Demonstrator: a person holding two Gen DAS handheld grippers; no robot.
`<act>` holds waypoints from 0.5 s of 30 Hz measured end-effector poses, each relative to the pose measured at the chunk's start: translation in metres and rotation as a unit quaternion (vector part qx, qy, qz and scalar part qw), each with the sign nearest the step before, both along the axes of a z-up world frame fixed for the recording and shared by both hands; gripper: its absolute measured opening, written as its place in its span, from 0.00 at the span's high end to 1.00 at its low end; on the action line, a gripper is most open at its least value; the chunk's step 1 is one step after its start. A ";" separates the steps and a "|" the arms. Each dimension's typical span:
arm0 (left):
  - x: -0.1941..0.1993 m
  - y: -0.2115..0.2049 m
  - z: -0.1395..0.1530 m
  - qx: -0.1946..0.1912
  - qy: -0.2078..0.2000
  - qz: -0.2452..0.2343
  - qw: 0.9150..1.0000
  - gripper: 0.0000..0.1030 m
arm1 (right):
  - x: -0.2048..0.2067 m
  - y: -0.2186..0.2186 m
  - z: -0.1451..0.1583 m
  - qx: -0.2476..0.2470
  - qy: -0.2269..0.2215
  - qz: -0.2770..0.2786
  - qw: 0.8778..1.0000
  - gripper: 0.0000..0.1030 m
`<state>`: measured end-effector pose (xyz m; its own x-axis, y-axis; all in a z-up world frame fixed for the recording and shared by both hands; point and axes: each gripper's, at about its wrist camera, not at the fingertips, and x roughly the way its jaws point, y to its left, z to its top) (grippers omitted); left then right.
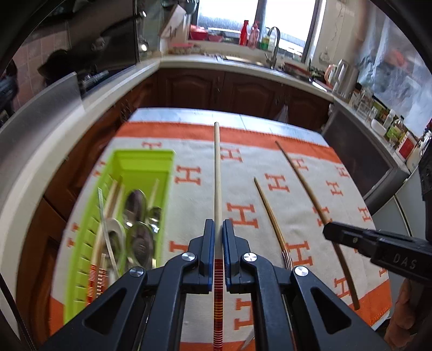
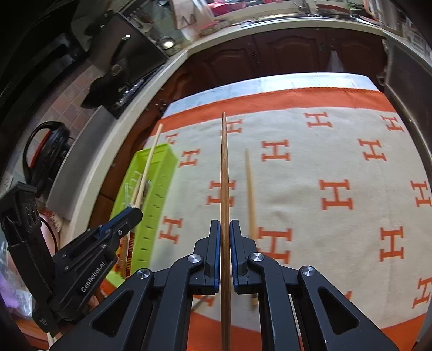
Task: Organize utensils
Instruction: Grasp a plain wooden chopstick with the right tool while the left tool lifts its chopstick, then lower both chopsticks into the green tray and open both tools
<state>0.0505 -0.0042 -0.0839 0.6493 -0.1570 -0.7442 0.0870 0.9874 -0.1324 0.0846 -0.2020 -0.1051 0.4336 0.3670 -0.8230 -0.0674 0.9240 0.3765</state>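
Kitchen, daylight thru window [image 1: 256, 19] at back. Pale L-shaped counter [image 1: 243, 67] w/ dark wood cabinets [image 1: 216, 89] under; faucet [image 1: 274, 46], red bottle [image 1: 244, 32] by sill. Kettle [image 1: 341, 74], jars on rt side. Tiled wall [image 2: 67, 102], black hob at left.

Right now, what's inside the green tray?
The green tray holds metal spoons, light chopsticks with red-striped ends, and a thin metal strip. The near end is hidden behind the left gripper.
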 end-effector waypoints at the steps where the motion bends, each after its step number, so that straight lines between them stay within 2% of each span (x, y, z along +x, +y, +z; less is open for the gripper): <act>1: -0.003 0.006 0.007 0.002 -0.007 0.006 1.000 0.96 | 0.000 0.008 0.004 0.003 -0.001 0.006 1.000 0.94; 4: -0.010 0.028 0.020 0.021 -0.025 0.030 0.999 0.96 | 0.002 0.038 0.011 0.006 0.001 0.032 0.999 0.94; 7: -0.009 0.055 0.022 0.023 -0.022 0.052 0.998 0.96 | 0.008 0.072 0.015 0.010 0.007 0.056 0.998 0.94; 11: -0.005 0.088 0.014 0.034 -0.016 0.066 0.997 0.96 | 0.025 0.115 0.012 0.019 0.027 0.074 0.997 0.94; 15: -0.001 0.117 -0.005 0.023 -0.001 0.067 0.997 0.96 | 0.046 0.150 -0.005 0.029 0.057 0.071 0.995 0.94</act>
